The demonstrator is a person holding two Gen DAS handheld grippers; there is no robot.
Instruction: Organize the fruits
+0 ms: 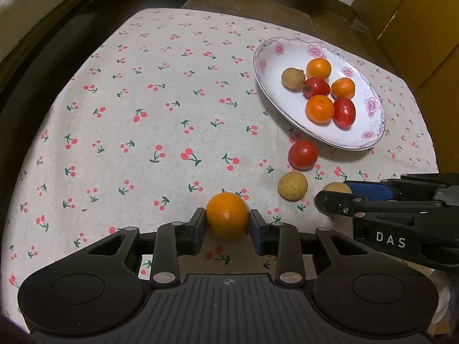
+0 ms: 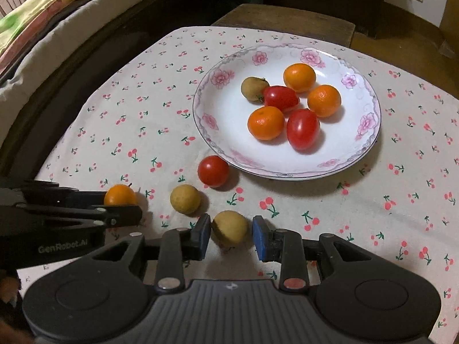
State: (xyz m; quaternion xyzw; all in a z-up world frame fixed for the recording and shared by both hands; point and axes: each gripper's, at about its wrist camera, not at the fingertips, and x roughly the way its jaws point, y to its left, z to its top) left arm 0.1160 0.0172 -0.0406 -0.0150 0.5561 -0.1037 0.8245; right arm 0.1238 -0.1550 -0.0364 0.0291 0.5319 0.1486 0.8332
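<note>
My left gripper (image 1: 228, 218) is shut on a small orange (image 1: 227, 215) just above the cherry-print cloth. The same orange (image 2: 120, 195) shows at the left of the right wrist view. My right gripper (image 2: 232, 229) is shut on a tan longan (image 2: 230, 228), low over the cloth. The left wrist view shows it (image 1: 334, 193) at the right edge, with most of that longan hidden. A loose tomato (image 2: 213, 171) and a second longan (image 2: 185, 199) lie between the grippers and the plate. The flowered white plate (image 2: 229, 120) holds three oranges, two tomatoes and a longan.
The cloth-covered table (image 1: 129, 114) ends in a dark drop on the left and far sides. A wooden stool (image 2: 287, 17) stands beyond the far edge, and bedding (image 2: 43, 14) lies at the far left. Wooden cabinet doors (image 1: 416, 28) stand at the right.
</note>
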